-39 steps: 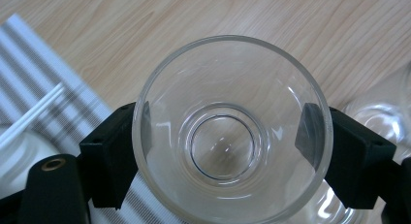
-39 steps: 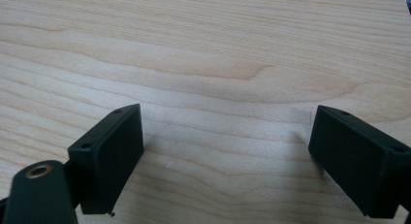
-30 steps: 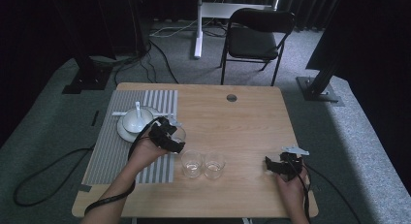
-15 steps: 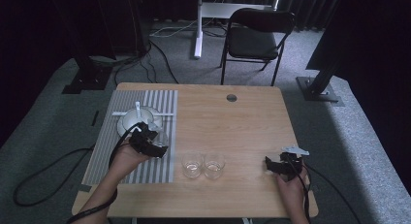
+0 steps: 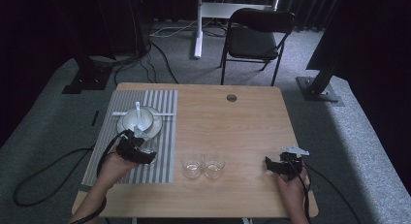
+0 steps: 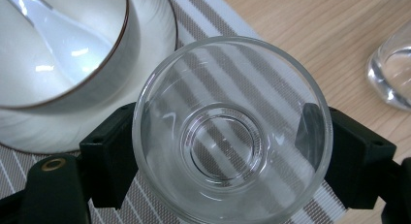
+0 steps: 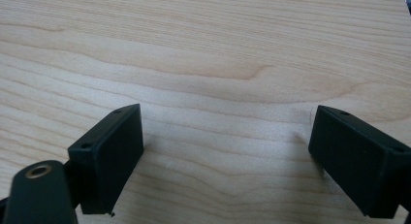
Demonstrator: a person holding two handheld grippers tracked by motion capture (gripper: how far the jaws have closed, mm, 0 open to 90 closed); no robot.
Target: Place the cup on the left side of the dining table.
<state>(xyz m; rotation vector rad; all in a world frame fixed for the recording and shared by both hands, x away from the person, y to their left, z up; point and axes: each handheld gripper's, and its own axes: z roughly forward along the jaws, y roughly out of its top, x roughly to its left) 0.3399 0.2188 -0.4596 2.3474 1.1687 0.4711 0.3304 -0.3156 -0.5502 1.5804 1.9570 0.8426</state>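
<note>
Left hand-held gripper point(image 6: 228, 151) moved nearer, clamping round clear glass point(image 6: 232, 132) (striped mat point(image 5: 165, 136)), right hand-held gripper point(image 7: 225, 161) agape

Change logged: you drew your left gripper point(image 5: 145, 153) back toward yourself, carrying the clear glass point(image 6: 231, 132) clamped between its jaws off bare wood onto the striped mat point(image 5: 162, 158), beside the bowl point(image 6: 58, 44).

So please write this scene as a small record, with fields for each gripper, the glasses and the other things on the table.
left gripper: shut on a clear empty glass, above the striped mat
right gripper: open, holds nothing, above bare wood near the table front right corner
two glasses: side by side on the wood, near the front edge
bowl: white, on a plate on the mat, spoon inside
</note>
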